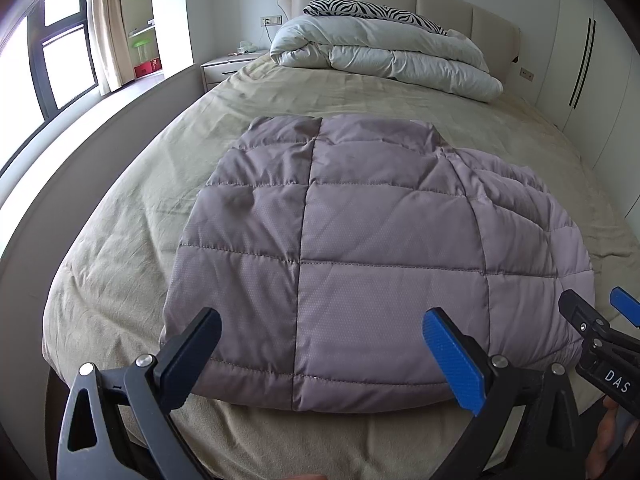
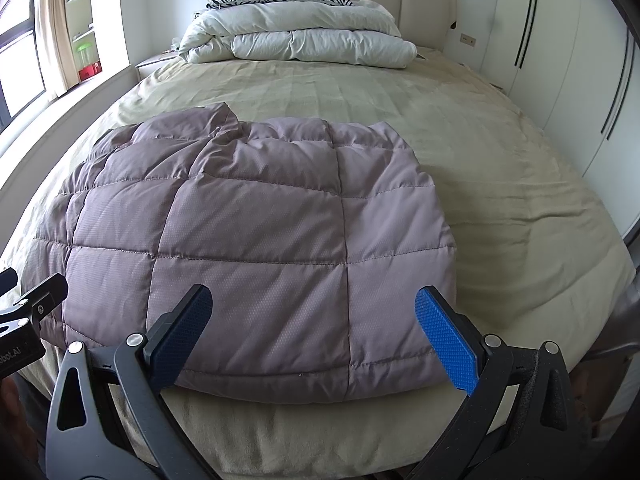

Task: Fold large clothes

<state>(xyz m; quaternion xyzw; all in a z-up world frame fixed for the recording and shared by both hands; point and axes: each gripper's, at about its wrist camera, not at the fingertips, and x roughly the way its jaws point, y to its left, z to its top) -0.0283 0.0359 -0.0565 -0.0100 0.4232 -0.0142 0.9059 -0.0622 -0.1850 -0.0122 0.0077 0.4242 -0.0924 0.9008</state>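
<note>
A mauve quilted puffer garment (image 1: 360,248) lies flat on the bed near the front edge; it also shows in the right wrist view (image 2: 260,232). My left gripper (image 1: 320,320) is open and empty, hovering over the garment's near hem. My right gripper (image 2: 314,300) is open and empty, over the hem's right part. The right gripper's fingers (image 1: 576,308) show at the right edge of the left wrist view. Part of the left gripper's body (image 2: 36,300) shows at the left edge of the right wrist view.
The bed has a beige sheet (image 1: 168,168). A folded white duvet (image 1: 384,52) and a zebra pillow (image 1: 376,10) lie by the headboard. A window and low ledge (image 1: 100,128) run along the left; white wardrobes (image 2: 568,64) stand on the right.
</note>
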